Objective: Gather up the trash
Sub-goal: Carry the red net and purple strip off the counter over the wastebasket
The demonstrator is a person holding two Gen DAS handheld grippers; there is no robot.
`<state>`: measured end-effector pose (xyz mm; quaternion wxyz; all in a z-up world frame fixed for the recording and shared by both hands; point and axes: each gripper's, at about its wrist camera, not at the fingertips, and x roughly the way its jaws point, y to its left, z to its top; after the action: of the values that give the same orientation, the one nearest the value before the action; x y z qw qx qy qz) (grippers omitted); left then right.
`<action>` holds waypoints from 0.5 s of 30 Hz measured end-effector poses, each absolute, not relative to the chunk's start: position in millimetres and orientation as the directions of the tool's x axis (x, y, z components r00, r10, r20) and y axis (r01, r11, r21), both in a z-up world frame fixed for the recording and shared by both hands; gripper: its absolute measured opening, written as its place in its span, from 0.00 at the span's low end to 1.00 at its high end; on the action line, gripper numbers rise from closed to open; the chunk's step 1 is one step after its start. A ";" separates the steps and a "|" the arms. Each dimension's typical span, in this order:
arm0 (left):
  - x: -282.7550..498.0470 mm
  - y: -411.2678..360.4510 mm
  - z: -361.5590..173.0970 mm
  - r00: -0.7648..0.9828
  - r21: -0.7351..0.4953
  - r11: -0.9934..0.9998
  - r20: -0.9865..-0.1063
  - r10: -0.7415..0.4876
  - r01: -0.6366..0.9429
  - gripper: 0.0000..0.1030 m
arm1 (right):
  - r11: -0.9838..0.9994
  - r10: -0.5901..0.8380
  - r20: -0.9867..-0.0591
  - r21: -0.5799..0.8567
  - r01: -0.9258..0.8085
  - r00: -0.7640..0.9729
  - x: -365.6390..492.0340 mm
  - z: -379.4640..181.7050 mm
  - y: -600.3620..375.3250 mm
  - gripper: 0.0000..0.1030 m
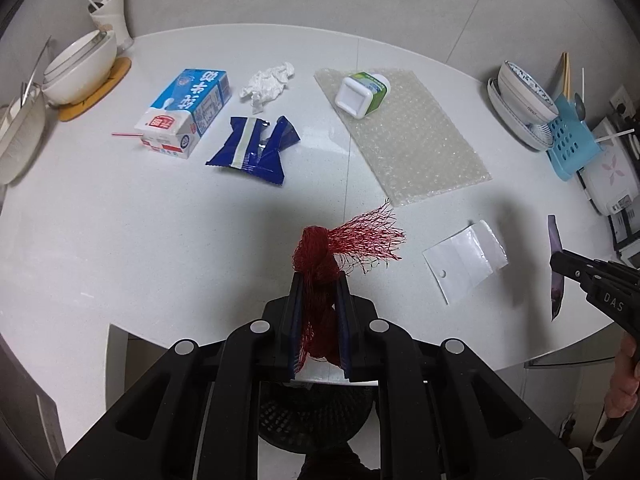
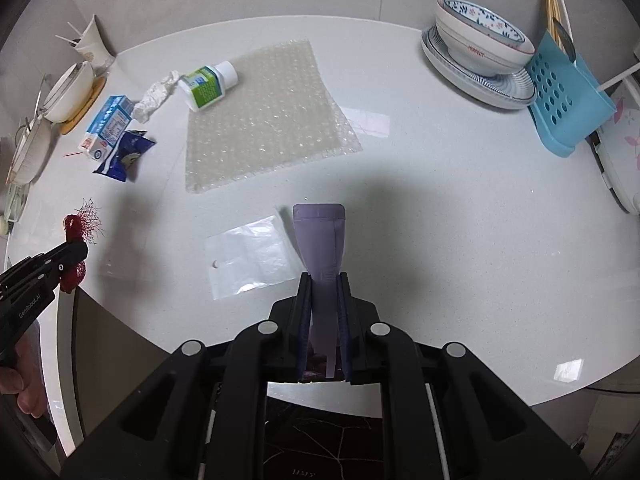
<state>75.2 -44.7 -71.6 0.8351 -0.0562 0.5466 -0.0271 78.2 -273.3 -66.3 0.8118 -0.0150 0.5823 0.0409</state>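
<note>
The lower part of both views is filled by the black gripper bodies, which hide the near edge of the white counter (image 1: pixel 120 240) and most of a dark mesh bin (image 1: pixel 312 412) seen below it between the left gripper's arms. The person shows only as part of a hand (image 2: pixel 20 376) at the frame edge. The print on the purple wrapper cannot be read, and the far dishes are bent by the lens.

The left gripper (image 1: pixel 319 280) is clamped on a red mesh net bag (image 1: pixel 320 256); the bunched net fills the gap between the pads and its frayed end fans out to the right past the fingertips, above the counter. The right gripper (image 2: pixel 325 280) is clamped on a purple snack wrapper (image 2: pixel 320 240), which stands out straight ahead of the fingertips, its flat end farthest away.

A clear plastic bag (image 2: pixel 252 256) lies flat on the counter just left of the purple wrapper in the right wrist view. Farther back lies a bubble wrap sheet (image 1: pixel 408 136) with a green-and-white bottle (image 1: pixel 362 94) on its side at the far corner. Left of these are a crumpled tissue (image 1: pixel 268 84), a blue foil wrapper (image 1: pixel 256 148) and a blue milk carton (image 1: pixel 188 112) with a red straw (image 1: pixel 126 134). White bowls (image 1: pixel 80 68) sit far left; a patterned bowl (image 2: pixel 480 36) on a plate and a blue rack (image 2: pixel 560 92) sit far right.
</note>
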 end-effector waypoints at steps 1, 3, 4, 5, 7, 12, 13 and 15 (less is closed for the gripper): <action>72.2 -43.8 -69.4 0.405 -0.125 0.992 -0.908 -0.107 -0.017 0.14 | 0.996 0.051 -0.944 0.023 -0.089 0.327 76.4 -63.8 -271.0 0.11; 67.4 -42.3 -65.8 0.413 -0.128 0.992 -0.904 -0.109 -0.018 0.14 | 0.995 0.056 -0.938 0.023 -0.098 0.341 71.8 -57.4 -267.7 0.11; 64.0 -41.3 -63.4 0.418 -0.130 0.991 -0.902 -0.110 -0.019 0.14 | 0.994 0.059 -0.936 0.025 -0.103 0.348 69.6 -54.6 -266.1 0.11; 61.9 -40.8 -62.1 0.420 -0.130 0.991 -0.901 -0.111 -0.019 0.14 | 0.994 0.063 -0.933 0.026 -0.107 0.355 67.7 -51.9 -264.4 0.11; 55.5 -39.7 -57.8 0.428 -0.131 0.991 -0.897 -0.111 -0.018 0.14 | 0.993 0.067 -0.927 0.025 -0.115 0.369 63.4 -46.5 -260.2 0.11; 39.4 -36.9 -48.9 0.447 -0.130 0.991 -0.888 -0.108 -0.019 0.14 | 0.991 0.082 -0.912 0.031 -0.132 0.402 49.7 -33.9 -250.9 0.11; 35.1 -36.2 -47.4 0.451 -0.130 0.991 -0.886 -0.108 -0.017 0.14 | 0.990 0.083 -0.910 0.030 -0.136 0.407 47.1 -32.3 -249.1 0.11; 27.0 -35.1 -45.5 0.455 -0.129 0.992 -0.884 -0.108 -0.016 0.14 | 0.989 0.084 -0.906 0.027 -0.142 0.415 40.9 -29.6 -244.2 0.11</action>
<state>27.0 -35.1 -45.5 0.8510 -0.0591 0.5211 -0.0270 40.9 -244.2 -29.6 0.8408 -0.0270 0.5364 0.0673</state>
